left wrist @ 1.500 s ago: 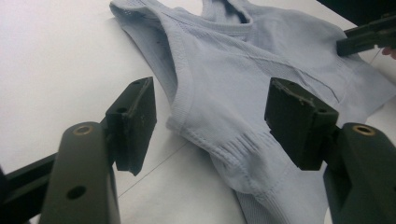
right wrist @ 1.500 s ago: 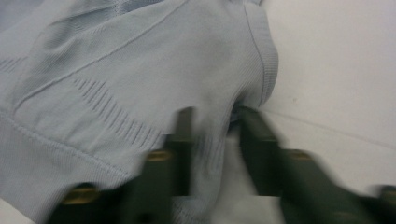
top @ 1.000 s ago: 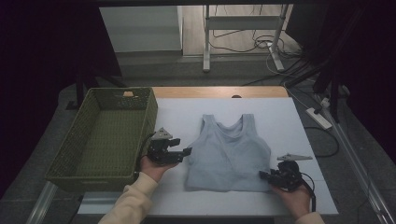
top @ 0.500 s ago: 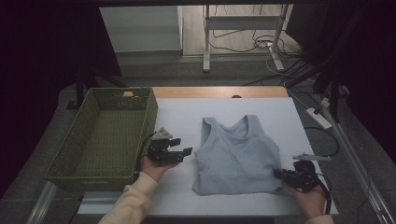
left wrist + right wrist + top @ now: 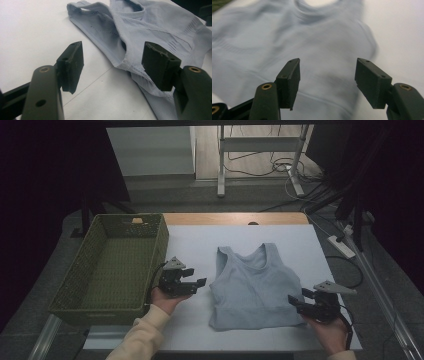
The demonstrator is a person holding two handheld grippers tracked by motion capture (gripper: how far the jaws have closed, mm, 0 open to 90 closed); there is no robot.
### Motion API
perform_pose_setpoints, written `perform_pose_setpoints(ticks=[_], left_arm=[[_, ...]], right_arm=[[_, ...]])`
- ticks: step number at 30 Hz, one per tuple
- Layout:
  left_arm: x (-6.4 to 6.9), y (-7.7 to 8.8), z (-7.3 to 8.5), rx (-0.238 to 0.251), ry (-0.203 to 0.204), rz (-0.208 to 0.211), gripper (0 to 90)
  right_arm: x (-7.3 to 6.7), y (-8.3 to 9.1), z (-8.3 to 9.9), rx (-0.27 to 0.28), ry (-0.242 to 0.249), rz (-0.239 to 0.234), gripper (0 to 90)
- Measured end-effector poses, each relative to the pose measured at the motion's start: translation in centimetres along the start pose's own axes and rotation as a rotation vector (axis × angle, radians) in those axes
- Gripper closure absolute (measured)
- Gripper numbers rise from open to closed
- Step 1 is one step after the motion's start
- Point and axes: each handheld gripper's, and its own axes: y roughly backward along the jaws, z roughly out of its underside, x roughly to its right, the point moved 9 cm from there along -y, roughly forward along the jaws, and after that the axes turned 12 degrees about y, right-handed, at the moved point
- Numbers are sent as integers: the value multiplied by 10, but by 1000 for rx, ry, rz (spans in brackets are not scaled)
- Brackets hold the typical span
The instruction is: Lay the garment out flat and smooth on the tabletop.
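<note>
Dim, dark-edged room; motion-blurred right gripper view.

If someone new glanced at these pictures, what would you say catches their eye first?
Most striking is the pale blue tank top spread flat on the white table, straps pointing away from the person. To its left stands a deep green woven basket. The left claw waits open at the garment's left edge, while the right claw at the lower right corner has just opened, with nothing pinched between its jaws.
</note>
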Motion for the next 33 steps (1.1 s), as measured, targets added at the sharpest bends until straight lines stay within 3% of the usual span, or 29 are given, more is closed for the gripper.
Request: perform_pose_setpoints(ticks=[5,9,14,19,33], left_arm=[[1,-1,0,-4,-2,-1,341],[0,-2,0,-5,-1,-2,340],[-1,-3,0,-3,1,-1,340],[-1,-4,0,-4,-6,1,340],[2,-6,-1,7,-20,16,339]], right_arm=[[-34,-11,-17,38,93,-95,359],[-58,-22,-25,57,128,-172,359],[-78,-33,-30,57,185,-218,355],[-85,-40,-33,62,206,-242,355],[-92,-44,-42,103,208,-279,354]])
